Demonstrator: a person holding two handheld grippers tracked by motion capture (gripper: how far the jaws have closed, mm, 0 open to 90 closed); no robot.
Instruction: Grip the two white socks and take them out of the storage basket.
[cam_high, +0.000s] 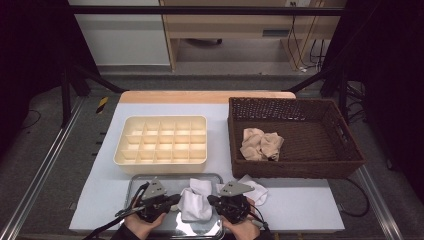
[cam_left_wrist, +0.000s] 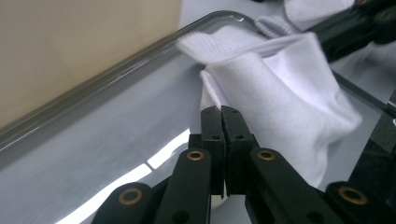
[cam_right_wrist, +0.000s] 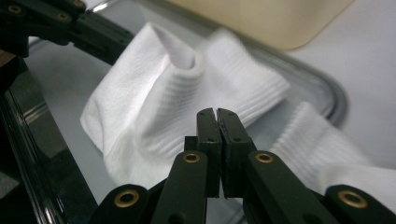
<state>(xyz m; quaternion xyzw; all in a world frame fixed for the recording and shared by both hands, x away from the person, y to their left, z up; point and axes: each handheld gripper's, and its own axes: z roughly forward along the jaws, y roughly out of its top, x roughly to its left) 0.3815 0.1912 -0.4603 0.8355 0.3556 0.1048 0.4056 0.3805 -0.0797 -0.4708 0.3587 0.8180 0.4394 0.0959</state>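
A white sock (cam_high: 195, 202) rises in a tent shape over the shiny metal tray (cam_high: 135, 182) at the table's front edge. My left gripper (cam_high: 175, 200) holds its left side and my right gripper (cam_high: 210, 200) its right. In the left gripper view the jaws (cam_left_wrist: 222, 112) are shut, with the sock's (cam_left_wrist: 280, 93) edge running in between them. The right gripper view shows its jaws (cam_right_wrist: 217, 114) shut against the ribbed cuff of the sock (cam_right_wrist: 140, 107). A second white sock (cam_high: 257, 192) lies just right of the tray.
A cream divided organizer (cam_high: 161, 140) stands behind the tray. To its right, a brown wicker basket (cam_high: 300, 160) holds beige socks (cam_high: 261, 144). The person's hands come in at the bottom edge. The tray rim (cam_right_wrist: 327, 93) curves close by the second sock (cam_right_wrist: 336, 154).
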